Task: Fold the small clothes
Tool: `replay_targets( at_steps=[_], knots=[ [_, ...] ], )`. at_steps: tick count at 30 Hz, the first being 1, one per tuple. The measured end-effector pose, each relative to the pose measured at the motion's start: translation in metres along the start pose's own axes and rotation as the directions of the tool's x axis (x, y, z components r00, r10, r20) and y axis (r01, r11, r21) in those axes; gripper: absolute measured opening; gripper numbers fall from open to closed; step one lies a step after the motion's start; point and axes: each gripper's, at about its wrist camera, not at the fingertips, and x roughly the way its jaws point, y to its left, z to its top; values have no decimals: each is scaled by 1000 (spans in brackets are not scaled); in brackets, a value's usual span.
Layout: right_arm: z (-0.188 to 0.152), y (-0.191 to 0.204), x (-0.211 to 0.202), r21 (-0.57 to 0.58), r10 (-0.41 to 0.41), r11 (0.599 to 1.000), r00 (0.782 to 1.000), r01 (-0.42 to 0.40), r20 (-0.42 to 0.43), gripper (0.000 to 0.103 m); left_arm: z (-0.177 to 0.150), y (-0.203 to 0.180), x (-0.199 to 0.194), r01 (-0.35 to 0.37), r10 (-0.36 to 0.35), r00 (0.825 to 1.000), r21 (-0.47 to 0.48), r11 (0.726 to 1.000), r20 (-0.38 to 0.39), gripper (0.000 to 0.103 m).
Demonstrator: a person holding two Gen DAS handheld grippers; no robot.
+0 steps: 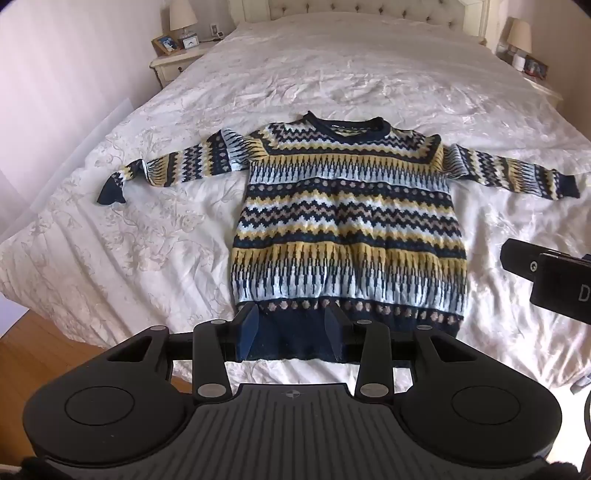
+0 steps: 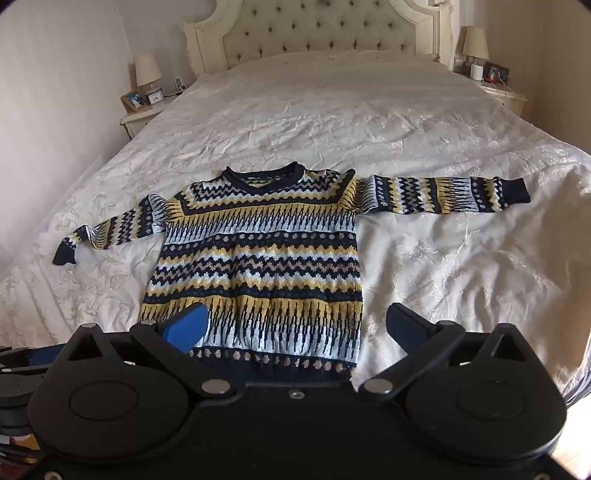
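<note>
Bedroom, white quilted bed (image 2: 424, 147); sweater (image 2: 258, 258) flat, neck toward headboard (image 2: 317, 33), sleeves spread sideways. Left gripper (image 1: 291, 334) fingers parted, right gripper (image 2: 295, 325) fingers wide apart, both empty.

Left gripper (image 1: 291, 334) level, jaws partly apart, right gripper (image 2: 295, 328) level, jaws spread wide

Both wrist cameras look from the foot of the bed (image 1: 332, 74) toward its headboard (image 2: 325, 33); the left sits nearer; both share the sweater (image 1: 347, 225).
</note>
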Motion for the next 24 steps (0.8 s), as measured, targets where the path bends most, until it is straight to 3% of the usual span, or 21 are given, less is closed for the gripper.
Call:
replay_targets(
  at_steps=[24],
  knots=[
    [1, -3, -11, -4, 22, 1000, 1000, -22, 7, 102, 2, -5, -5, 22, -22, 1000, -11, 1000, 7, 39]
  ],
)
